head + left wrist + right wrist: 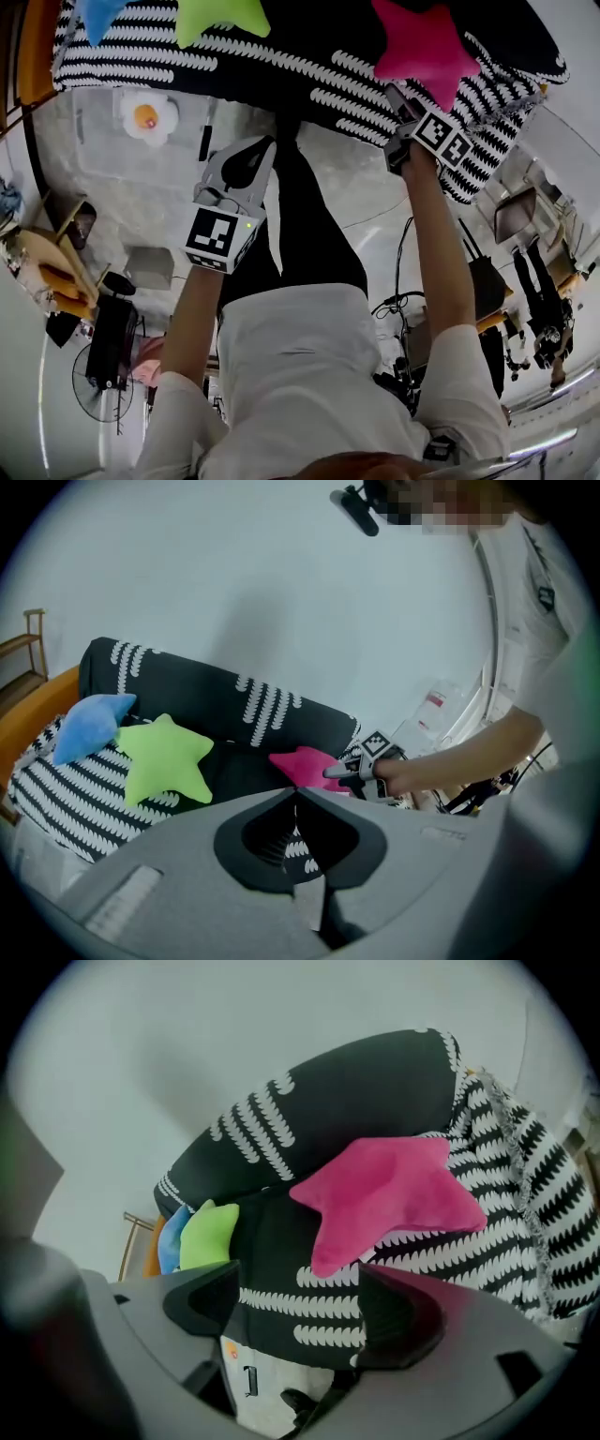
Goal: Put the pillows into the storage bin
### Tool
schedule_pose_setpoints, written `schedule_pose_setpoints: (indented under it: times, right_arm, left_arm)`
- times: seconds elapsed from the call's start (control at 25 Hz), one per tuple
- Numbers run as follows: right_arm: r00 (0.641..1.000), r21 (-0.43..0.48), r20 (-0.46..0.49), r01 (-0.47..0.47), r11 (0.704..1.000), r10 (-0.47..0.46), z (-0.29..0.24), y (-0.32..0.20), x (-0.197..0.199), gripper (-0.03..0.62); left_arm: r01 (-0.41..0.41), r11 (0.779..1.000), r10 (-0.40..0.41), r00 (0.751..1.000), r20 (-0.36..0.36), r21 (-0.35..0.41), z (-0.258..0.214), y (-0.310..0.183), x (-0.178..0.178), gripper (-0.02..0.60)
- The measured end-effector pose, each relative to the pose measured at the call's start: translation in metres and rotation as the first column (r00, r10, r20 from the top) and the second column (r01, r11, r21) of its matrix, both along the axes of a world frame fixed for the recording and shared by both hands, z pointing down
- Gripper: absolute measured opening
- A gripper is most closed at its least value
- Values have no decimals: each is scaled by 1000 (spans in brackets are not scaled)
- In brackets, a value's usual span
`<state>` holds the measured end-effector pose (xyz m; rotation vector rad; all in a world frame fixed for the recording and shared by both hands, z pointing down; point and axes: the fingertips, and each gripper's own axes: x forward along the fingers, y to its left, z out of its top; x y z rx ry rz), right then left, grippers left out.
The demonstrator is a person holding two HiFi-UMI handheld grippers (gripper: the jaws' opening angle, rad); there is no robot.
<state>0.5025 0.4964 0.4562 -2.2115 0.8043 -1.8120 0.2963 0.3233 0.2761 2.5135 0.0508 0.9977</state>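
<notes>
Pillows: three stars lie on the striped sofa (328, 1110). In the head view the pink star pillow (424, 42) is at 1 o'clock, the green star pillow (220, 17) at 12 and the blue star pillow (98, 14) at 11.
Right gripper (298, 1283): jaws spread wide with nothing between them; the pink star is just beyond, at 12 o'clock.
Left gripper (292, 794): jaws shut together and empty, well apart from the pillows.
Risk: a bite on one soft arm of the star alone could let it slip out on the lift.
Risk: jaws going too deep could pinch the sofa's cover along with the plush.
Hidden: no storage bin can be made out for certain.
Unclear: the head view cuts off the pillows' far edges, and whether the right gripper touches the pink star I cannot tell.
</notes>
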Motion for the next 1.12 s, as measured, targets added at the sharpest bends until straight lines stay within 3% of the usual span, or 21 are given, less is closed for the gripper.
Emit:
schedule_pose_setpoints:
  times: [0.44, 0.84, 0.96, 1.04, 1.12]
  right_arm:
    - [989, -64, 43, -138, 988, 140, 92, -15, 37, 412]
    - [951, -173, 41, -296, 939, 307, 153, 0, 74, 469]
    - [950, -196, 53, -292, 936, 308, 169, -9, 71, 477]
    - [956, -215, 52, -272, 938, 289, 176, -11, 65, 436]
    - [958, -217, 20, -275, 936, 286, 174, -8, 64, 322]
  left_arm:
    - [-30, 999, 30, 999, 21, 16, 84, -13, 8, 17]
    - [14, 1000, -13, 999, 48, -23, 136, -17, 9, 17]
    - [35, 999, -33, 998, 52, -42, 143, -22, 0, 17]
    - [43, 998, -40, 997, 62, -46, 148, -22, -8, 17]
    - [50, 998, -46, 996, 72, -46, 152, -22, -16, 17]
